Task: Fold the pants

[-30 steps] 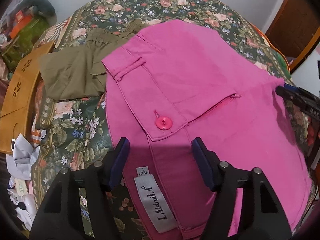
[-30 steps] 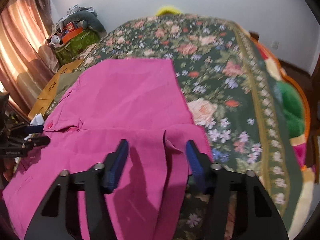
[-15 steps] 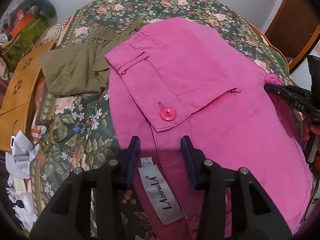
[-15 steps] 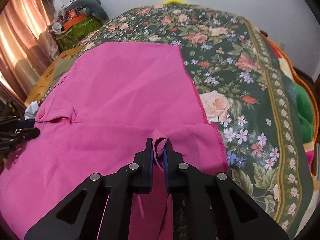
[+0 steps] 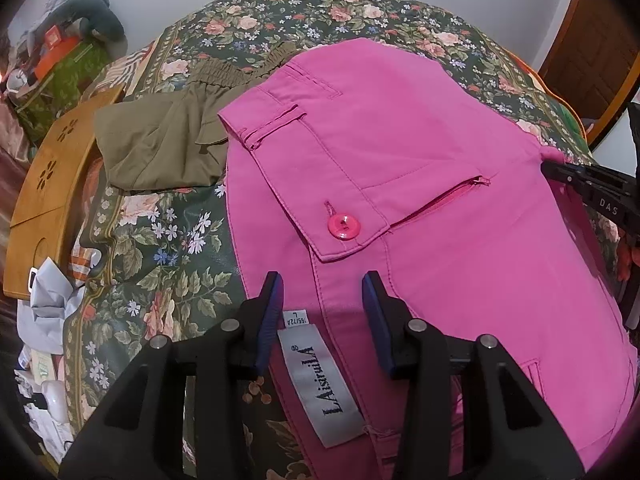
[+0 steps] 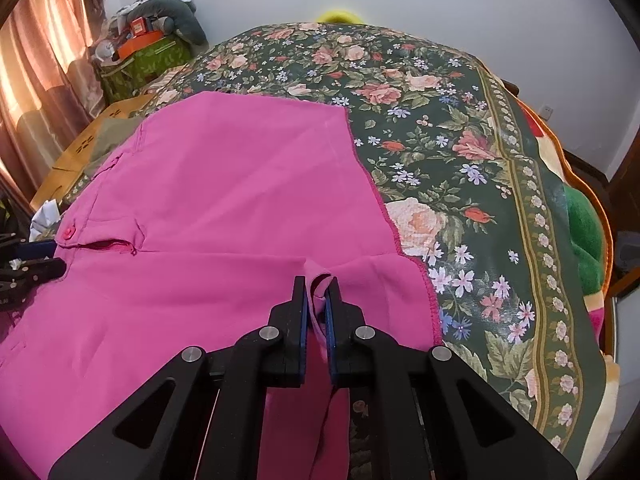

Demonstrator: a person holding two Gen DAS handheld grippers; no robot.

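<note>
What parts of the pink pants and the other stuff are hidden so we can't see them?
- Pink pants: the near end runs off the bottom of both views, behind the claws.
- Fabric under the right claw: how much is pinched is hidden by its fingers.
- Olive garment: the pink pants cover its right part in the left view.
- Size tag: print too small to read surely.

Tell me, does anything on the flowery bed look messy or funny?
A bit. The bright pink cotton pants lie partly on top of the crumpled olive-green shorts, covering one edge. A white brand label sticks out at the pink waistband. The right tool pinches a small ridge of pink cloth; the left tool is open.
</note>
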